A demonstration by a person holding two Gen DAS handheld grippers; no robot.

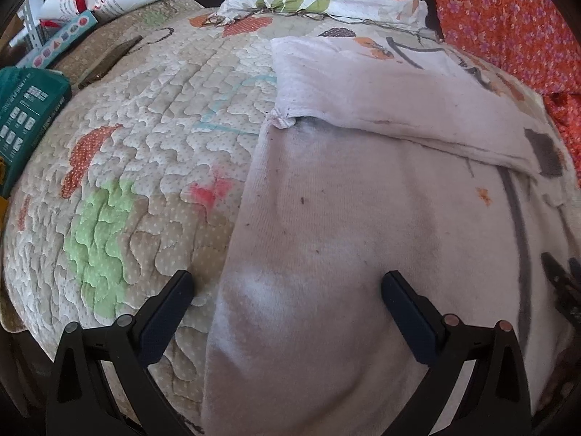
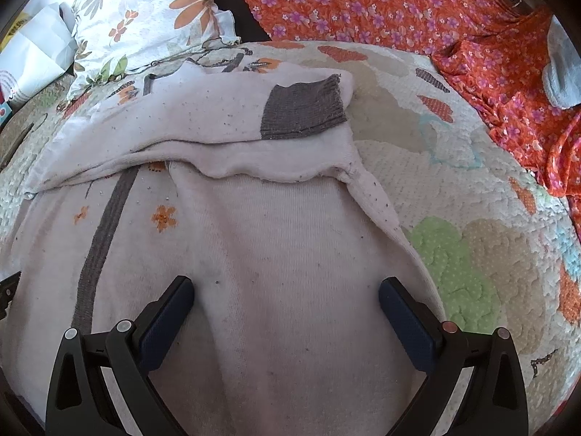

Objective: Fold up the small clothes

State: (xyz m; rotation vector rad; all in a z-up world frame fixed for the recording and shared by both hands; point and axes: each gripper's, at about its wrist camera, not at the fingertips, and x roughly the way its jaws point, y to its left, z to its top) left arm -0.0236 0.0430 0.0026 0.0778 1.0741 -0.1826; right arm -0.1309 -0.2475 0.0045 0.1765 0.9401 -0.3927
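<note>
**Soft knit, best pinched at an edge**

Likely light, limp and clingy; best taken at the near hem or a side edge, both layers pinched together. Pale pink sweater point(image 2: 276, 254) spread flat on the quilt point(image 2: 472, 167), a sleeve with grey cuff point(image 2: 303, 107) folded across its far end, orange flowers and a grey stripe toward its left. Left gripper point(image 1: 287, 290) and right gripper point(image 2: 287, 290) both gaping wide over the near part, holding nothing.
</note>
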